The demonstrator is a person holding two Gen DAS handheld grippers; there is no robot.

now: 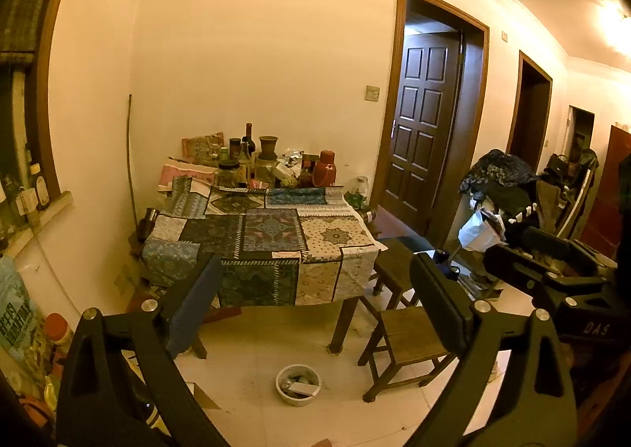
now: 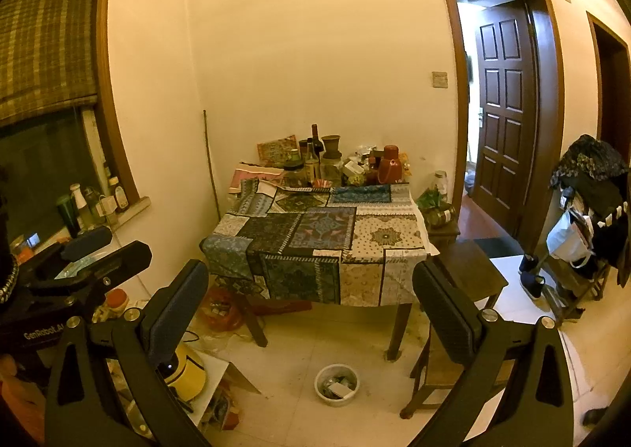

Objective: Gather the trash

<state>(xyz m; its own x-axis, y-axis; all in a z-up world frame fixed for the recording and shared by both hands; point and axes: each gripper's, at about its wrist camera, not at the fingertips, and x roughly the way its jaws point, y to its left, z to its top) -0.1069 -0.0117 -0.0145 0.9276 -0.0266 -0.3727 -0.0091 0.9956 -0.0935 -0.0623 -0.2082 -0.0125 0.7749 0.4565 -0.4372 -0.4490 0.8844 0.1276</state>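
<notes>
Two claws, left claw (image 1: 315, 297) and right claw (image 2: 311, 305), stand wide apart, gripping nothing. Ahead, the cloth-covered surface (image 1: 272, 234) fills a room corner, bottles (image 1: 246, 155) at its back. Before it, the trash bowl (image 1: 298, 384) sits on the floor, beside a wooden stool (image 1: 410, 336).

Left hand-held gripper (image 1: 311, 301): 2 fingers spread wide, nothing between the pads, tilted slightly downward. Blue-grey pad (image 1: 195, 305) on one finger faces inward; the opposite finger shows a dark ribbed back. Black linkage arms with silver pivot bolts fan out toward the camera.

Right hand-held gripper (image 2: 311, 309): same pose, 2 fingers well apart, gap empty, angled slightly down. Also visible from the left wrist view at far right (image 1: 552, 269), held level with and beside the left one, apart from it. No hands or sleeves visible.
</notes>
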